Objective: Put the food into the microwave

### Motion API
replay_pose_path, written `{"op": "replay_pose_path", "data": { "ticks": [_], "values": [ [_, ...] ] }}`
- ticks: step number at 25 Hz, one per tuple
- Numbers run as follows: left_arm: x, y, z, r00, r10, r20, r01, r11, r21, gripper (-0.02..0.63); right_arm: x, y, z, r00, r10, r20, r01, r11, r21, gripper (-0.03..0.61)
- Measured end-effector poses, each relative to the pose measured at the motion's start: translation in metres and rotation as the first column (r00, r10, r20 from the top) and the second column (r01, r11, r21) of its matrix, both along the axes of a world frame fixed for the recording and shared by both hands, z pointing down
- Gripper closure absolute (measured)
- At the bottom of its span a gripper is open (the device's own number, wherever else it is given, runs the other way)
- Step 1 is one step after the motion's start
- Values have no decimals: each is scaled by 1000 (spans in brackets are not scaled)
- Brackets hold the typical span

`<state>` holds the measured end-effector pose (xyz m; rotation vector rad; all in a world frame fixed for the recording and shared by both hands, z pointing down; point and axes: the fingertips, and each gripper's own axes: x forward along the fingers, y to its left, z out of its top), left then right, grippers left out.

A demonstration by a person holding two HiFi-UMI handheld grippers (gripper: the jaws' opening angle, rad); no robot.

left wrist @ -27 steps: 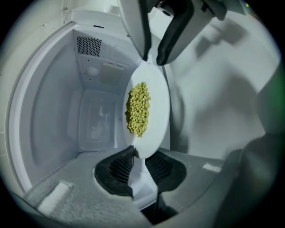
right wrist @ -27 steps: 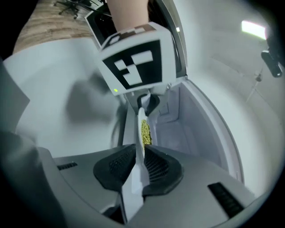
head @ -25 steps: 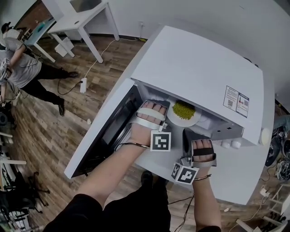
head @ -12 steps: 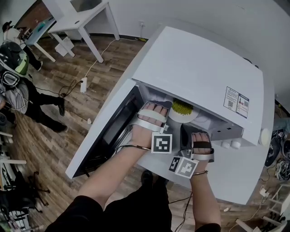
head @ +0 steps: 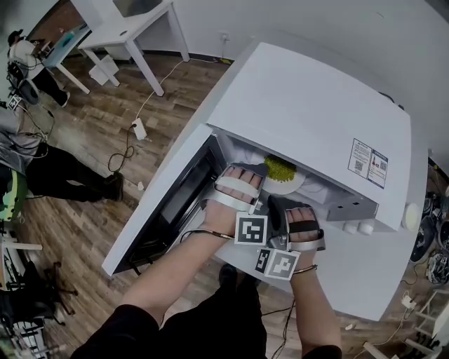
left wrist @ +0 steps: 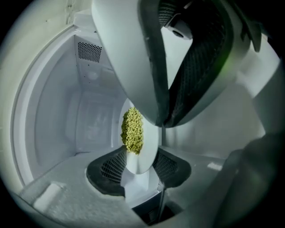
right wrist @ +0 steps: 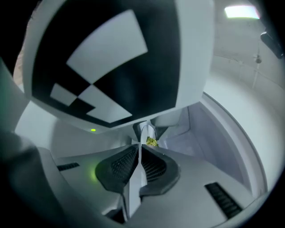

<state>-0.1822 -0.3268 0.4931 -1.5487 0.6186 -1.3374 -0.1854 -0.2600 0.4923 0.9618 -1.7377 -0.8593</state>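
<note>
A white plate [head: 289,184] with a heap of green food [head: 278,167] lies inside the open white microwave [head: 309,105]. My left gripper [head: 245,184] reaches into the microwave's mouth. In the left gripper view the plate [left wrist: 149,138] and food [left wrist: 132,129] sit between my left gripper's [left wrist: 141,152] fingers. Those jaws have just been opening and the pads [left wrist: 107,171] stand off the rim. My right gripper [head: 284,210] is close beside the left one. In the right gripper view it [right wrist: 139,156] is shut on nothing, with a glimpse of the food [right wrist: 151,141] beyond.
The microwave door [head: 161,203] hangs open to the left. The left gripper's marker cube [right wrist: 107,67] fills the top of the right gripper view. White tables [head: 133,21] stand at the back left. A person [head: 28,161] and a power strip [head: 139,128] are on the wooden floor.
The plate has gone deeper into the microwave, and less of it shows. My right gripper has slid left and forward, up against the left one. The person on the left has moved.
</note>
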Motion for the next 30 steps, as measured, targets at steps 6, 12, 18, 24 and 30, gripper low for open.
{"op": "replay_pose_path", "data": {
  "ticks": [6,12,18,24,30],
  "values": [
    [-13,0,-7,999,-33,21,33,999,7,436,-11,-3,-1,999,-15,28,15,1000,-13,548],
    [-22,15,-7,1000,-9,18,10,1000,-16,428,-11,3,-4,999,-22,46,23,1000,-11,548],
    [-20,34,0,999,32,23,-31,999,-25,428,6,-2,0,996,27,85,-23,998,-50,548],
    [-20,42,4,1000,26,11,-26,999,-26,504,24,-3,-10,986,91,141,-82,994,-66,548],
    [-3,31,-5,999,44,1,-44,999,-2,583,21,40,-7,980,67,189,-48,993,-106,548]
  ]
}}
